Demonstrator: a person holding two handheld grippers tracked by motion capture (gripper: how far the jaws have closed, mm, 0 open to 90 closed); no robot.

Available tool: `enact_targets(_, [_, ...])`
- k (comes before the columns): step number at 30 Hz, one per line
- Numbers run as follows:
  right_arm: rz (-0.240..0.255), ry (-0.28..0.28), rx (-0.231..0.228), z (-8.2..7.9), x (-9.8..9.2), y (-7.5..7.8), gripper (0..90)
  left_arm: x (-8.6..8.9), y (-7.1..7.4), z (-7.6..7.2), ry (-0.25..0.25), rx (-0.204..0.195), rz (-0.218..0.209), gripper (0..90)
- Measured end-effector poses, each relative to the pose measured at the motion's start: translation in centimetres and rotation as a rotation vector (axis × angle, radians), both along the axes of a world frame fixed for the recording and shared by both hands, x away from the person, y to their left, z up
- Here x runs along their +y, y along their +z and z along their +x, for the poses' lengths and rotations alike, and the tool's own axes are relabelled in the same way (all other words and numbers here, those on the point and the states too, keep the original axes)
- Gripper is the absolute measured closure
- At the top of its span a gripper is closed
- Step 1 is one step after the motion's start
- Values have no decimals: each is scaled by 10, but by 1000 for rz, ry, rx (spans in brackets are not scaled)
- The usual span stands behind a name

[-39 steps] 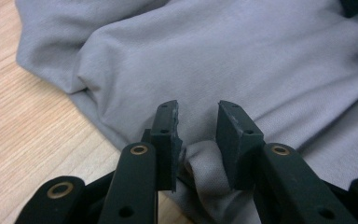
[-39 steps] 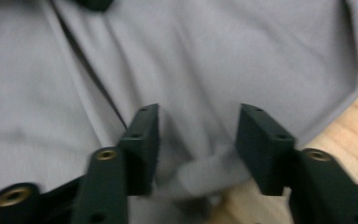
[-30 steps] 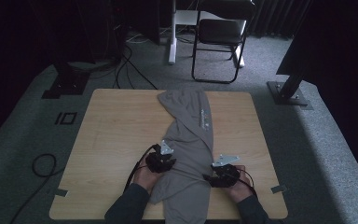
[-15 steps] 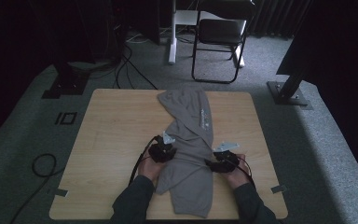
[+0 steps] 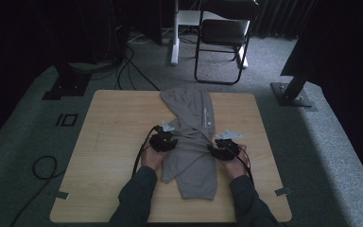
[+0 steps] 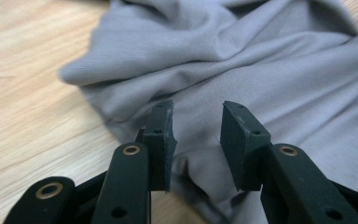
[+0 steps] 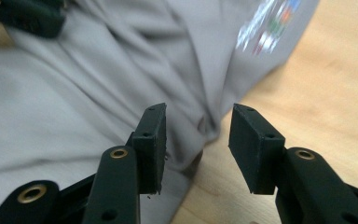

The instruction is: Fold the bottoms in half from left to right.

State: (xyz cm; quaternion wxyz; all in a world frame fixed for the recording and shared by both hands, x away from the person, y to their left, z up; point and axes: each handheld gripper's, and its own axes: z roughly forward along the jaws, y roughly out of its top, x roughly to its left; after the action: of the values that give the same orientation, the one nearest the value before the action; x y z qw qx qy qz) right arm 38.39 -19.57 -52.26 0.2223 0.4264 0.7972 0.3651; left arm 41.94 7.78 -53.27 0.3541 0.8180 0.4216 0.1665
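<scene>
Dim room, grey carpet floor (image 5: 23, 142), a folding chair (image 5: 221, 33) at the far side, cables on the floor at the left. Wooden surface (image 5: 108, 123) in the middle carries a grey garment (image 5: 189, 142), which I read as sweatpants or similar. It runs from the far edge of the surface down toward the near edge, bunched and creased across the middle, with a small printed logo (image 5: 207, 116) on its right part.

I have both hands at the garment's waistline of creases. Left gripper (image 5: 163, 140) sits at the garment's left edge; right gripper (image 5: 223, 147) sits at its right edge.

From the left gripper view, my left fingers (image 6: 161, 135) stand apart and have just been opening. Grey cloth lies under and between them, a fold edge just near the left finger, but the pads press on nothing.

From the right gripper view, my right fingers (image 7: 151, 140) also stand apart, though they have just been closing. The garment's right edge runs through the gap between them: cloth under the left finger, bare wood under the right one. Not pinched. Blurred logo lies far of them, and the left gripper shows at the top left corner.
</scene>
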Motion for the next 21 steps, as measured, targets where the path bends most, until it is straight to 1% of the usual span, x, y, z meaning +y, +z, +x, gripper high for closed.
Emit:
enact_targets(2, [37, 14, -38, -7, 1, 10, 606, 7, 4, -4, 11, -16, -23, 650])
enact_targets(3, [58, 37, -38, -9, 4, 13, 644, 10, 5, -6, 17, -21, -34, 651])
enact_targets(4, [79, 68, -28, -10, 8, 14, 670, 13, 6, -6, 22, -23, -36, 651])
enact_targets(5, [86, 94, -16, -10, 13, 15, 694, 15, 7, -7, 26, -23, -36, 652])
enact_targets(8, [60, 148, 7, -8, 35, 9, 722, 19, 8, -8, 35, -23, -41, 652])
enact_targets(11, [38, 185, 27, -4, 58, 1, 700, 21, 6, -8, 35, -20, -46, 652])
enact_targets(15, [-5, 209, 48, 2, 80, -7, 644, 21, 6, -9, 34, -20, -47, 652])
enact_targets(16, [-21, 205, 66, 4, 83, -9, 624, 20, 6, -10, 30, -21, -47, 653])
enact_targets(17, [-37, 206, 80, 5, 85, -11, 632, 19, 7, -11, 23, -23, -47, 653])
enact_targets(18, [-50, 205, 92, 5, 86, -13, 685, 18, 7, -13, 19, -25, -44, 653])
enact_targets(19, [-64, 198, 96, 4, 86, -14, 756, 16, 7, -14, 12, -27, -38, 658])
enact_targets(21, [-70, 193, 97, 1, 82, -14, 851, 12, 8, -16, -4, -30, -34, 671])
